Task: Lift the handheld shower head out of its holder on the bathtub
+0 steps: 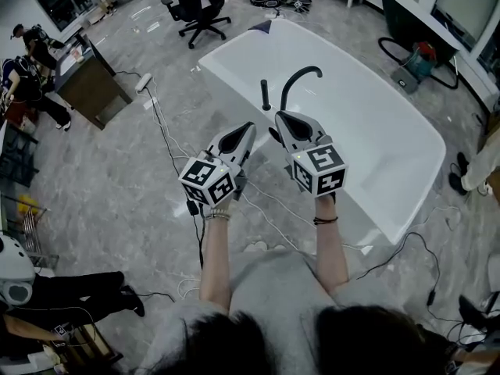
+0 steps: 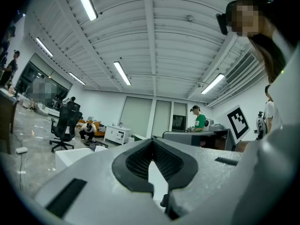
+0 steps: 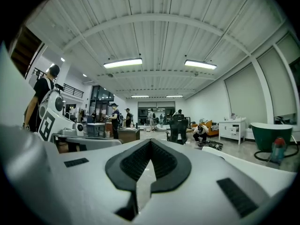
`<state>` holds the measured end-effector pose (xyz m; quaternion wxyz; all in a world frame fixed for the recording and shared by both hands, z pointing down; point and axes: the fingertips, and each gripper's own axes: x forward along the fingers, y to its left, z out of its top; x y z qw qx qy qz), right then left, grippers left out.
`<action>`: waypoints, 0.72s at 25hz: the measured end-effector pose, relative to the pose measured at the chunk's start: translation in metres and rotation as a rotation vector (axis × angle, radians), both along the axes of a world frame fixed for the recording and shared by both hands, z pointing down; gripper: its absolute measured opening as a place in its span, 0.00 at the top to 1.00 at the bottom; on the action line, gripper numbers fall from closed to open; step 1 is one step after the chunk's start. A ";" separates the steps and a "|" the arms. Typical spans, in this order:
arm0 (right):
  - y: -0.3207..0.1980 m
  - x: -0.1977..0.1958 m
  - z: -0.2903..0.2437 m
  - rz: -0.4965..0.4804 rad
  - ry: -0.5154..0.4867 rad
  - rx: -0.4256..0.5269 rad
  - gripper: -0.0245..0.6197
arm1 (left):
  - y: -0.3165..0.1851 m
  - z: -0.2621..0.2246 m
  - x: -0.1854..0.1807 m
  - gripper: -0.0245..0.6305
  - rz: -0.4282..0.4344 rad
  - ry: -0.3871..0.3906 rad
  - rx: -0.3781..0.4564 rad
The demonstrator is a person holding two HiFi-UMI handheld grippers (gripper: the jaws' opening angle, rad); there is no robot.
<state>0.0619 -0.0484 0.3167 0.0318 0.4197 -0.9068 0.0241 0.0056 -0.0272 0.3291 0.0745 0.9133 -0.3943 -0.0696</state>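
1. A white oval freestanding bathtub (image 1: 406,143) stands on a grey marble-patterned floor (image 1: 117,178). Its left long rim faces the person.
2. The handheld shower head (image 1: 266,93) is a slim black stick with a plain matte finish. It stands upright on that left rim, and its holder cannot be told apart from it.
3. Just to its right, a black arched tap spout (image 1: 301,74) rises from the same rim and curves over the basin.
4. The left gripper (image 1: 248,126), grey with dark ribbed pads and a marker cube at its rear, is on the near side of the shower head and just left of it. It is close to the shower head but not on it.
5. In the left gripper view, the left gripper's (image 2: 151,140) tips meet, and no object is between the jaws.
6. The right gripper (image 1: 280,116) is beside the left one, with its tips by the foot of the spout. Whether it touches the spout cannot be told.
7. In the right gripper view, the right gripper's (image 3: 150,140) jaws are also pressed together and hold nothing.
8. A black office chair (image 1: 199,6) stands on the floor far behind the tub.
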 end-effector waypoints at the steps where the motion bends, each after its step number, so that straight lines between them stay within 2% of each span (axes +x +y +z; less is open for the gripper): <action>1: 0.001 0.001 0.000 -0.002 0.000 0.000 0.96 | 0.001 0.001 0.001 0.96 -0.004 0.001 -0.001; 9: -0.005 0.011 0.009 -0.018 -0.003 -0.017 0.96 | -0.003 0.009 0.003 0.96 -0.042 0.002 -0.016; 18: -0.046 0.001 0.017 0.046 -0.033 -0.025 0.96 | -0.035 0.021 -0.025 0.96 -0.026 -0.005 -0.033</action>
